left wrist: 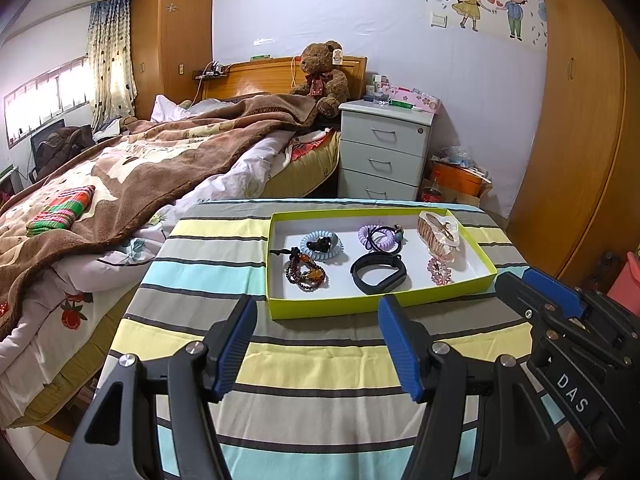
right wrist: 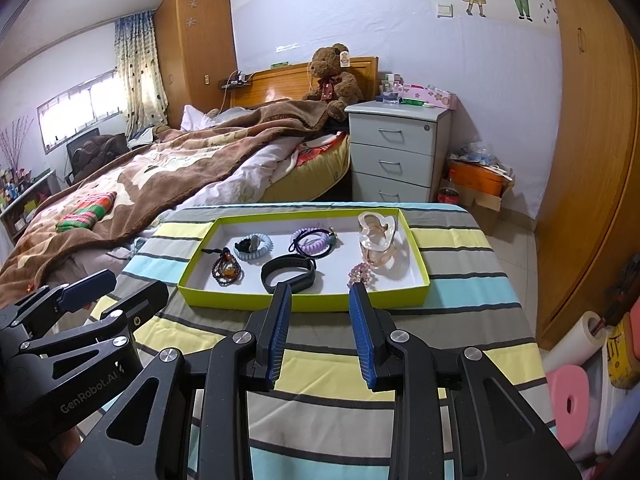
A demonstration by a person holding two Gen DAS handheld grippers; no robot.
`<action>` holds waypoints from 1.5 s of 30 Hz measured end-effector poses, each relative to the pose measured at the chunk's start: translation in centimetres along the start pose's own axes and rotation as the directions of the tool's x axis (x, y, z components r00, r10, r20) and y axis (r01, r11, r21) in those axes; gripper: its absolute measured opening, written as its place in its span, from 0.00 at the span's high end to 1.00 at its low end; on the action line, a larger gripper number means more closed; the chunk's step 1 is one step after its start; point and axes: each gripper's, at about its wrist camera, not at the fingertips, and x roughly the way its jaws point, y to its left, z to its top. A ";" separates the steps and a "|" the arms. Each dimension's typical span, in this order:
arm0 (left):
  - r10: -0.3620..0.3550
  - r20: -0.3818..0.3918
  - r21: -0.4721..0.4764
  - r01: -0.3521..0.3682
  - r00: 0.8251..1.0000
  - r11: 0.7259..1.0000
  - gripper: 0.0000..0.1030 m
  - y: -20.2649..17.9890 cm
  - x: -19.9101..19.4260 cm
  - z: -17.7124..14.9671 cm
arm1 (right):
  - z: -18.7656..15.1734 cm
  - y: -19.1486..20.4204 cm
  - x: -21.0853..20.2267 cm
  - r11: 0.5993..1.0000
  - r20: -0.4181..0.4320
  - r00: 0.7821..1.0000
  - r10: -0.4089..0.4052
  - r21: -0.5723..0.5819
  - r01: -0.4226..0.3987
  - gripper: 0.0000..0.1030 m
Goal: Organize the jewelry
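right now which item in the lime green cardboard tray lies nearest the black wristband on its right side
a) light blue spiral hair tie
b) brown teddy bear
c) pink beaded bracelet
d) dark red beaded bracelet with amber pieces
c: the pink beaded bracelet lies just right of the black wristband in the lime green cardboard tray.

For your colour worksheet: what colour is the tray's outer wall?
Lime green, white inside; clearest in the right wrist view.

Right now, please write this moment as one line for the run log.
left gripper: open, empty | right gripper: open, empty | both short of tray | black band, bead bracelet inside tray
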 end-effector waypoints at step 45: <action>0.000 -0.017 -0.009 0.000 1.000 1.000 0.37 0.3 0.3 -0.2 | -0.2 0.3 -0.1 1.000 -0.004 1.000 -0.002 -0.001 0.002 0.70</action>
